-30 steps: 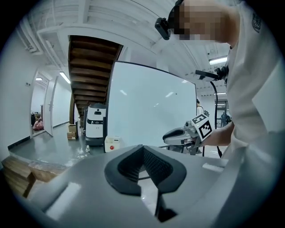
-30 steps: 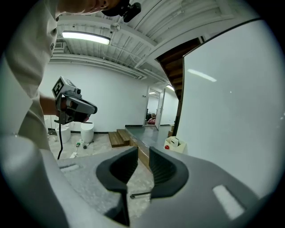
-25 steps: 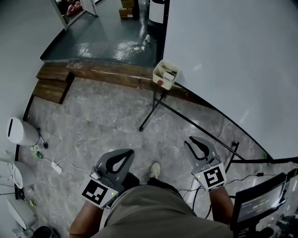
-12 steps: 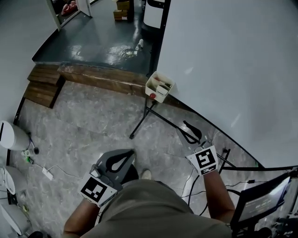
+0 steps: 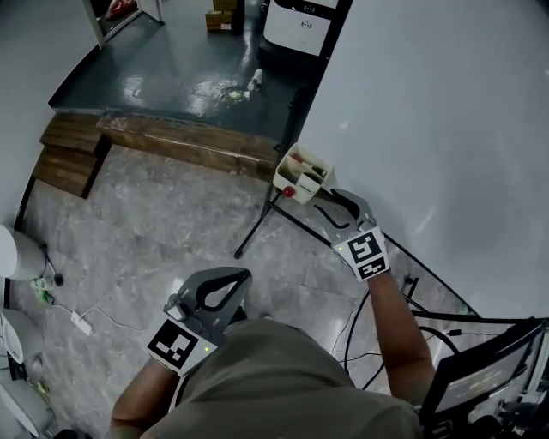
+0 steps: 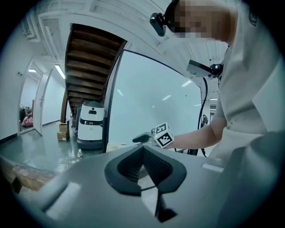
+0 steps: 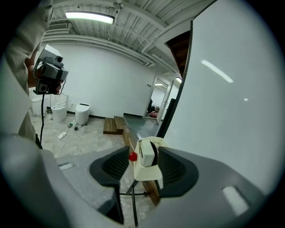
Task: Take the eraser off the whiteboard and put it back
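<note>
The eraser (image 7: 149, 154), a white block with a black band, stands in a cream holder box (image 7: 145, 172) at the whiteboard's (image 7: 231, 111) lower corner, a red round knob (image 7: 132, 156) beside it. In the head view the box (image 5: 299, 172) hangs on the whiteboard (image 5: 446, 111), and my right gripper (image 5: 326, 201) reaches up right next to it. Its jaws have just been opening and now stand wide. From the right gripper (image 7: 144, 156) view the box shows in line between the pads, untouched. My left gripper (image 5: 244, 275) stays low by my body, shut and empty (image 6: 142, 149).
The whiteboard's black stand legs (image 5: 257, 231) spread over the stone floor. A wooden beam (image 5: 180, 141) and planks (image 5: 64, 163) lie beyond. A white machine (image 5: 300, 21) stands past the board. Cables and a screen (image 5: 480, 377) sit at lower right.
My right gripper has moved forward and up to the holder box and its jaws have opened. The left gripper has shifted only slightly.
</note>
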The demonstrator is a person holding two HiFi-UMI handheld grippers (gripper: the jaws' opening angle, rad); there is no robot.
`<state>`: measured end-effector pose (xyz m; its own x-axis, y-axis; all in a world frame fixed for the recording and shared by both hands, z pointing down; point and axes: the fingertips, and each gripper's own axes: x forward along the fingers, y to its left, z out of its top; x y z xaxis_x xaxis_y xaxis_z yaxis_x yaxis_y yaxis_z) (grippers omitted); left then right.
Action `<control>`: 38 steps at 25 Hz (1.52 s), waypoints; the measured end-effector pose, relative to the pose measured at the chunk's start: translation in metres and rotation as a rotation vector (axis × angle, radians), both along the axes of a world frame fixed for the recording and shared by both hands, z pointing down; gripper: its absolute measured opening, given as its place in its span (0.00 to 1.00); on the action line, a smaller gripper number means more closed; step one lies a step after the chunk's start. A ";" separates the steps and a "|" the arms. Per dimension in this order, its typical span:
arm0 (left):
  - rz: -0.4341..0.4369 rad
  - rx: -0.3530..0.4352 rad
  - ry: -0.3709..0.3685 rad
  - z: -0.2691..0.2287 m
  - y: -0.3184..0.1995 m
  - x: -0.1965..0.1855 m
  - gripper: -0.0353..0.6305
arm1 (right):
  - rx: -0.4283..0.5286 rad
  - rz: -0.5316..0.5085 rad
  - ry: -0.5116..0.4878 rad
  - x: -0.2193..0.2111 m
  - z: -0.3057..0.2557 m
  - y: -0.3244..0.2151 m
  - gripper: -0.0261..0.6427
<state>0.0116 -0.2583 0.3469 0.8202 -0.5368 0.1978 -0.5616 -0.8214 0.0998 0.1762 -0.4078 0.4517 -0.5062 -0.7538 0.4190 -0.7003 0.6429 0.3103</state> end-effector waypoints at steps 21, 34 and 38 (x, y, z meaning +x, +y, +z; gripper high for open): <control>0.004 -0.031 0.006 0.016 -0.051 -0.034 0.06 | -0.097 -0.020 0.066 -0.019 0.057 -0.069 0.32; -0.006 -0.026 0.010 0.016 -0.052 -0.041 0.06 | -0.070 -0.032 0.050 -0.024 0.038 -0.065 0.29; -0.003 -0.017 0.008 0.016 -0.047 -0.037 0.06 | -0.064 -0.029 0.042 -0.020 0.028 -0.063 0.29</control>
